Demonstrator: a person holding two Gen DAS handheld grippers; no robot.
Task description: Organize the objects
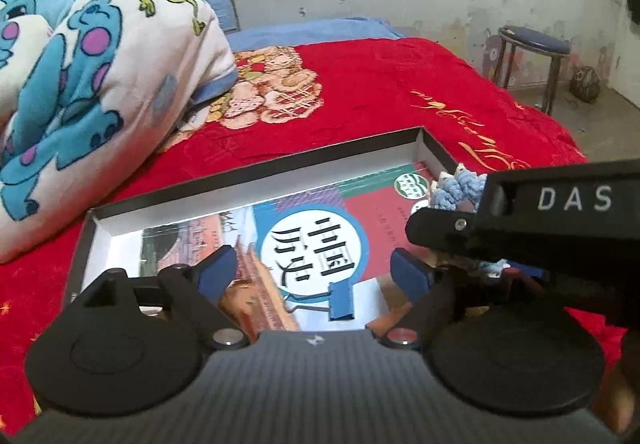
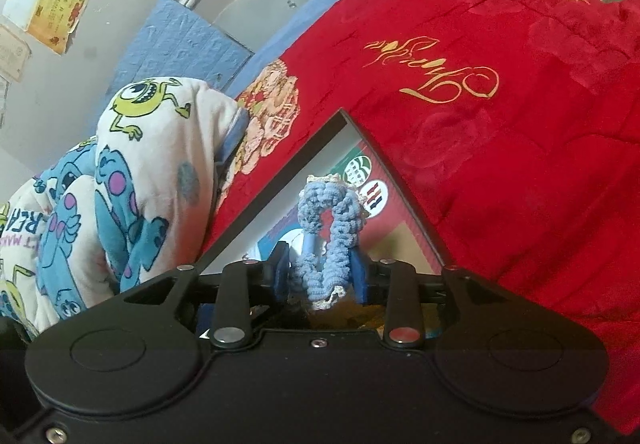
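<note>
Scrunchie [image 2: 328,236], blue crochet with a pale cream edging, sits pinched between the blue pads [image 2: 359,276] of the right gripper [image 2: 320,276], whose jaws are drawn in close on its lower loop. Its long axis runs forward along the fingers, the open ring pointing away from the camera toward the far corner of the box [image 2: 304,160]. It hangs over the box's interior, above the red part of the book [image 1: 312,244] lying flat inside. In the left wrist view the scrunchie [image 1: 456,188] shows near the box's far right corner [image 1: 424,148], just past the right gripper's black body [image 1: 520,228]. The left gripper [image 1: 316,272] is spread wide, holding nothing, above the book's near edge; a blue binder clip [image 1: 342,300] lies on the book between its pads. The box rests on a red bedspread [image 1: 380,92], with a cartoon-print blanket [image 1: 100,84] bunched to its left.
</note>
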